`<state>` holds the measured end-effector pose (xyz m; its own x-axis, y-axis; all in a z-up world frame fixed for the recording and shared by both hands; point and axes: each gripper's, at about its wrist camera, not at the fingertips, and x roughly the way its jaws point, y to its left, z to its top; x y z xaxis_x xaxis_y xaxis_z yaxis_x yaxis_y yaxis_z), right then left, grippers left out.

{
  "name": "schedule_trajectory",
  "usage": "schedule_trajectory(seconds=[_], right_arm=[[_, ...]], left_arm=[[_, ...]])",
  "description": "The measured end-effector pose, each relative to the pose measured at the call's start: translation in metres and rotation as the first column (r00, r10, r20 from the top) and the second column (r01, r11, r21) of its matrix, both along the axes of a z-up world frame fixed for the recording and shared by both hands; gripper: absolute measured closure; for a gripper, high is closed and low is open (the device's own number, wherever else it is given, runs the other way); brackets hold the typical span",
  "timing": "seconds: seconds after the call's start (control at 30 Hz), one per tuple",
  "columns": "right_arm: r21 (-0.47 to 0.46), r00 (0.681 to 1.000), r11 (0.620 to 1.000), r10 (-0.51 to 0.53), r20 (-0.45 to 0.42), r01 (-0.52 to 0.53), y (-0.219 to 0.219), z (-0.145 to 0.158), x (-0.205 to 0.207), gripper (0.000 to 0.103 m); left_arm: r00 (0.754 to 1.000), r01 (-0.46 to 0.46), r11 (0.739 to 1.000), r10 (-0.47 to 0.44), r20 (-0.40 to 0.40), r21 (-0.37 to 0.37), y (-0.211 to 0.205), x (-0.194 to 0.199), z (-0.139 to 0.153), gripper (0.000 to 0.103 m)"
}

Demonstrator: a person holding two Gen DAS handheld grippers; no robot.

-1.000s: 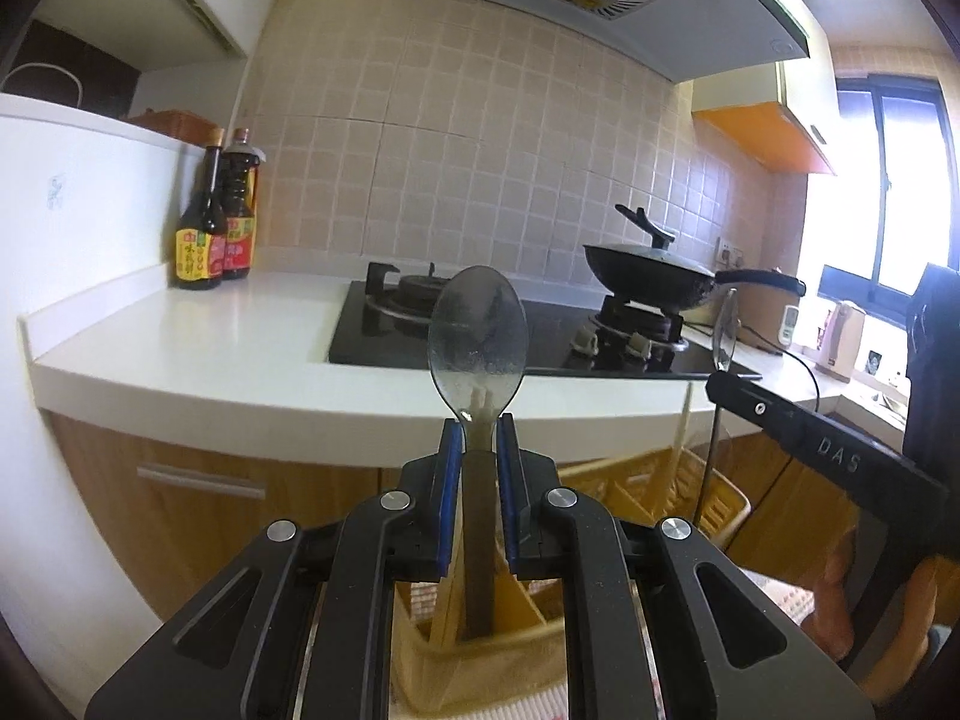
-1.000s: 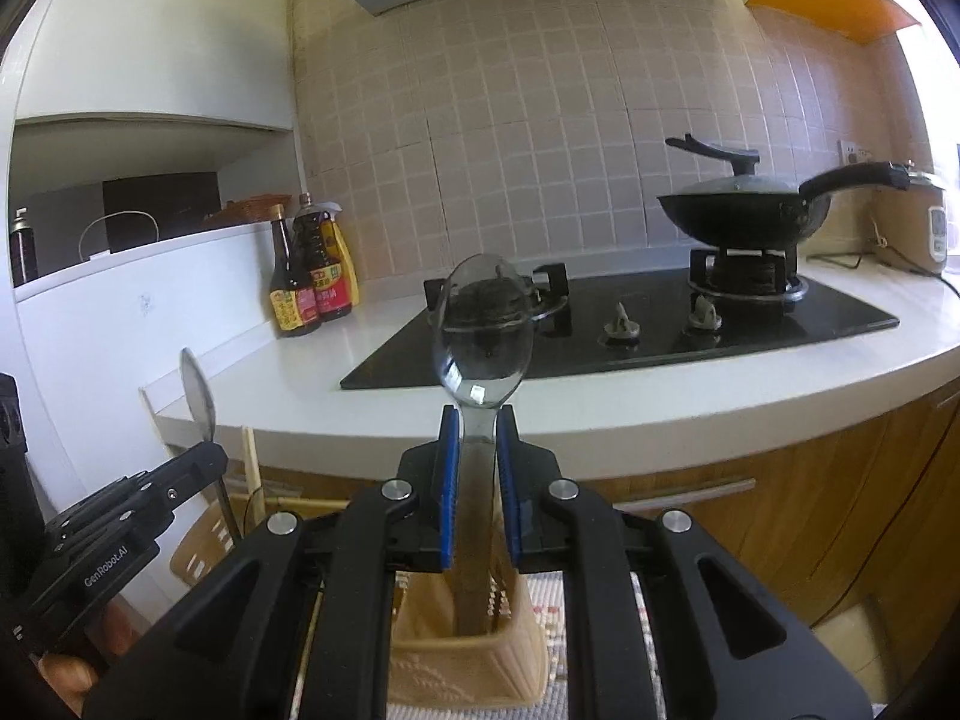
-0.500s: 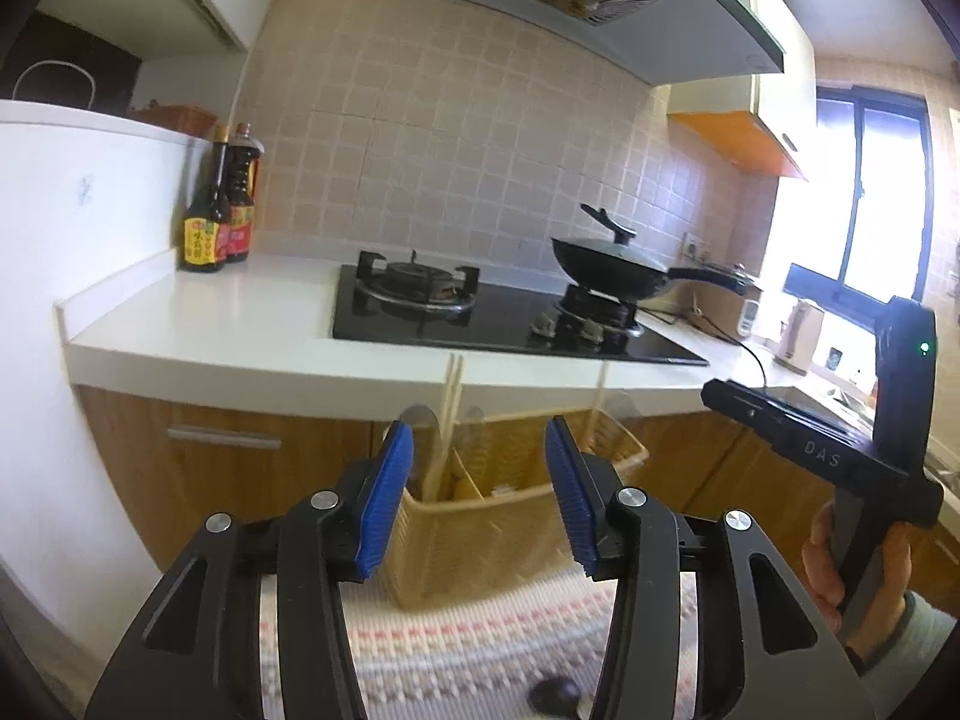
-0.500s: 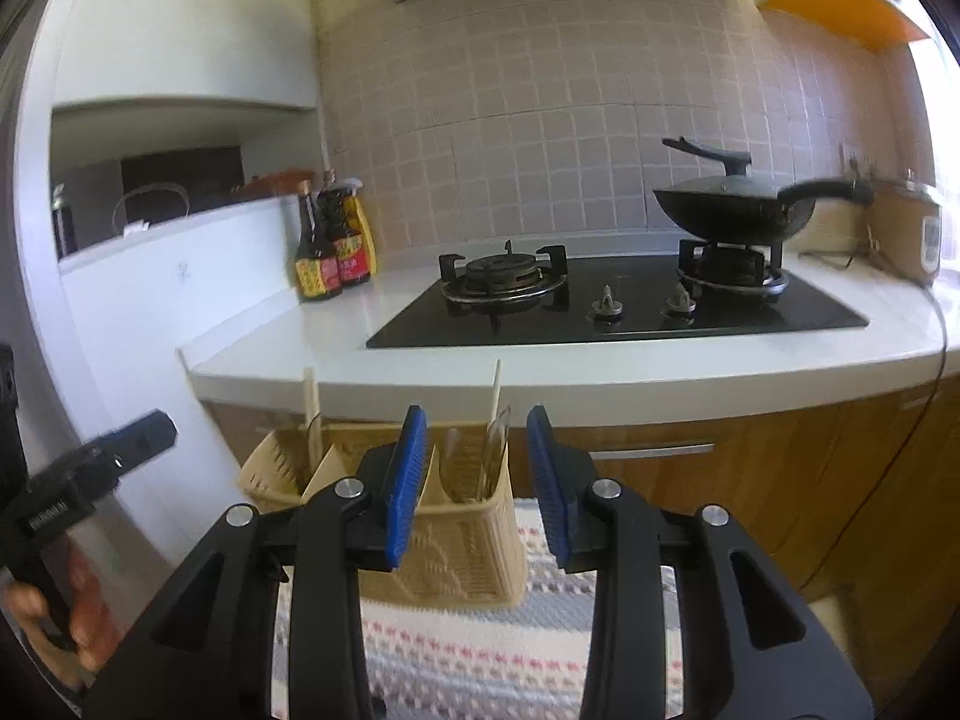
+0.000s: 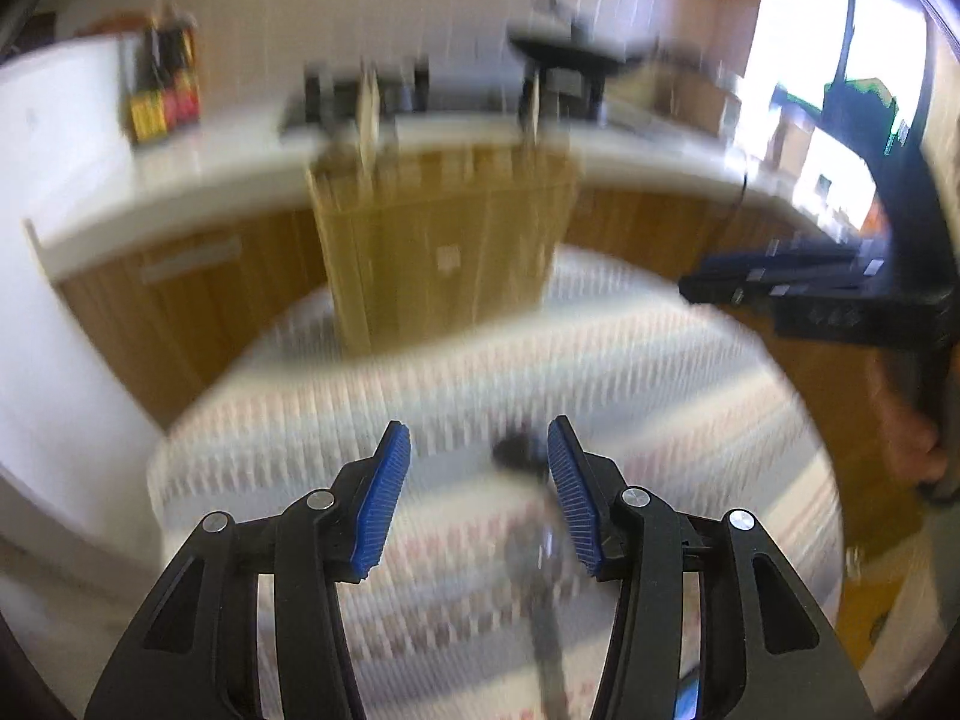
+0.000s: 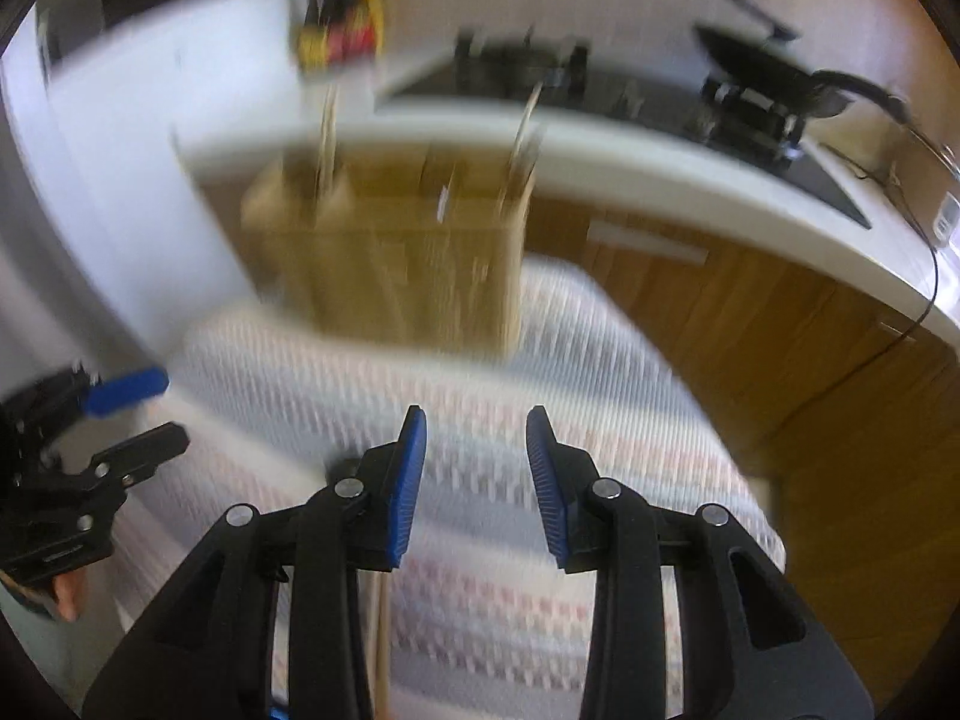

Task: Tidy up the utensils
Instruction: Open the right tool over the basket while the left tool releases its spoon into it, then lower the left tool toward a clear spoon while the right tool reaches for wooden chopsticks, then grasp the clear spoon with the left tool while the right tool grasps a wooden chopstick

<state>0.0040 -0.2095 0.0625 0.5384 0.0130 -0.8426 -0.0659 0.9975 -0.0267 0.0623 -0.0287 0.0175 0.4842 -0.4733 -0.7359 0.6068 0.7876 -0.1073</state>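
Both views are motion-blurred. A tan wicker utensil basket (image 5: 438, 252) stands at the far end of a striped cloth (image 5: 420, 384), with chopsticks and spoon handles sticking out of it; it also shows in the right wrist view (image 6: 390, 264). My left gripper (image 5: 477, 456) is open and empty above the cloth. A dark utensil (image 5: 540, 570) lies on the cloth just under its right finger. My right gripper (image 6: 477, 450) is open and empty. A pale stick (image 6: 379, 642) lies on the cloth below its left finger.
A white counter (image 6: 660, 162) with a black hob and a pan (image 6: 756, 66) runs behind the basket, over wooden cabinets (image 6: 810, 330). Sauce bottles (image 5: 159, 78) stand at the back left. The other gripper shows at each view's edge, the right one (image 5: 840, 294) and the left one (image 6: 72, 480).
Both grippers held spoons above the basket a second ago, then opened and let them go into it. Since then both have tipped down toward the striped cloth, fast enough to blur.
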Motion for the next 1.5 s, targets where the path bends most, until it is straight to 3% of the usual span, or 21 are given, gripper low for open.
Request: schedule_trajectory(seconds=[0.07,0.23,0.43,0.57,0.8,0.9,0.97,1.17,1.33,1.5], right_arm=[[-0.044,0.997,0.998,0.031,-0.074,-0.034,0.012,-0.018,-0.005,0.071],[0.055,0.969,0.996,0.088,-0.233,-0.077,0.027,-0.053,-0.015,0.071],[0.072,0.944,0.995,0.095,-0.316,-0.076,0.037,-0.075,-0.014,0.071],[0.086,0.931,0.994,0.093,-0.353,-0.067,0.037,-0.085,-0.011,0.071],[0.072,0.917,0.994,0.101,-0.385,-0.08,0.038,-0.099,-0.01,0.072],[0.084,0.909,0.994,0.103,-0.403,-0.075,0.037,-0.104,-0.01,0.086],[0.091,0.908,0.993,0.107,-0.406,-0.076,0.041,-0.109,-0.008,0.086],[0.131,0.909,0.989,0.112,-0.402,-0.064,0.04,-0.112,-0.012,0.086],[0.114,0.903,0.99,0.122,-0.411,-0.082,0.04,-0.115,-0.018,0.086],[0.061,0.891,0.994,0.105,-0.441,-0.087,0.059,-0.12,-0.019,0.086]], left_arm=[[0.995,0.025,0.999,-0.02,-0.099,0.046,-0.002,-0.003,-0.025,0.056],[0.98,0.079,0.991,-0.058,-0.189,0.109,-0.003,-0.016,-0.057,0.056],[0.954,0.148,0.979,-0.104,-0.283,0.14,-0.011,-0.023,-0.072,0.057],[0.94,0.145,0.976,-0.084,-0.332,0.165,-0.019,-0.018,-0.081,0.059],[0.942,0.129,0.973,-0.06,-0.331,0.19,-0.031,-0.01,-0.08,0.059],[0.941,0.106,0.98,-0.044,-0.334,0.17,-0.035,-0.003,-0.081,0.06],[0.945,0.093,0.979,-0.03,-0.325,0.179,-0.037,0.001,-0.081,0.069],[0.954,0.086,0.975,-0.022,-0.298,0.203,-0.035,0.003,-0.08,0.08],[0.948,0.11,0.973,-0.042,-0.315,0.201,-0.026,-0.001,-0.078,0.077],[0.957,0.15,0.945,-0.065,-0.283,0.291,-0.039,-0.017,-0.08,0.062]])
